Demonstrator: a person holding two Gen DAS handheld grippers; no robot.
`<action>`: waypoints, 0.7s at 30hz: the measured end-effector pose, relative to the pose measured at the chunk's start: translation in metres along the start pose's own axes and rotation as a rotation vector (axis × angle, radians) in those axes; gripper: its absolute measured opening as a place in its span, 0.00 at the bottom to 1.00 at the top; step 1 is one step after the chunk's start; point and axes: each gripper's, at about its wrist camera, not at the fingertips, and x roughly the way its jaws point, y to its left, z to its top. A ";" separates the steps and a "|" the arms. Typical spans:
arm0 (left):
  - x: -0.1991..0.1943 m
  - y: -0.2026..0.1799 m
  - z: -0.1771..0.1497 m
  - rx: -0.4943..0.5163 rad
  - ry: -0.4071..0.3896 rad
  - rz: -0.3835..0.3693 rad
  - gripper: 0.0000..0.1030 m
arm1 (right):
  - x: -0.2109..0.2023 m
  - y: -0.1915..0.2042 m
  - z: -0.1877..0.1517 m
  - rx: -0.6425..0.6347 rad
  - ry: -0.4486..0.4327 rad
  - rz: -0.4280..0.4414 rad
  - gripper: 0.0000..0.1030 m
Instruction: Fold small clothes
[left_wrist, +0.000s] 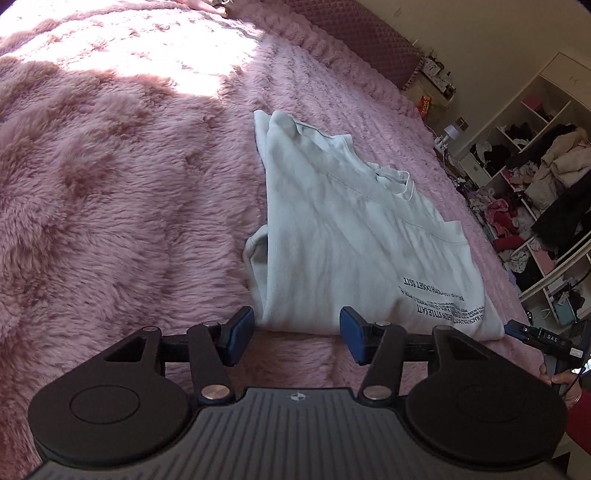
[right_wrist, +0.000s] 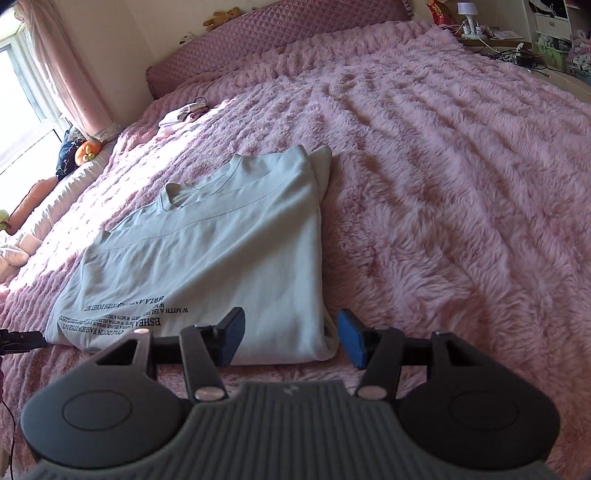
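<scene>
A white T-shirt (left_wrist: 351, 236) with black printed text lies on the pink furry blanket, its sides folded inward into a long strip, collar at the far end. It also shows in the right wrist view (right_wrist: 221, 251). My left gripper (left_wrist: 297, 332) is open at the near hem's left corner, with the cloth edge between the blue pads. My right gripper (right_wrist: 291, 338) is open at the hem's right corner. The right gripper's tip (left_wrist: 517, 330) shows at the right edge of the left wrist view.
The pink furry blanket (right_wrist: 461, 184) covers a wide bed with a quilted headboard (right_wrist: 295, 29). Small clothes (right_wrist: 183, 112) lie far up the bed. Shelves crammed with clothes (left_wrist: 535, 192) stand beside the bed. A nightstand with a lamp (right_wrist: 469, 22) is at the back.
</scene>
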 end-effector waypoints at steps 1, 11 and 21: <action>-0.004 0.002 0.002 -0.011 -0.022 0.004 0.60 | -0.001 0.002 -0.003 -0.007 0.000 -0.006 0.51; 0.010 0.033 0.014 -0.268 -0.027 -0.078 0.62 | 0.013 0.003 -0.005 0.029 -0.010 0.000 0.51; 0.030 0.006 0.011 -0.164 -0.039 -0.070 0.39 | 0.020 0.005 0.003 0.020 0.023 -0.017 0.02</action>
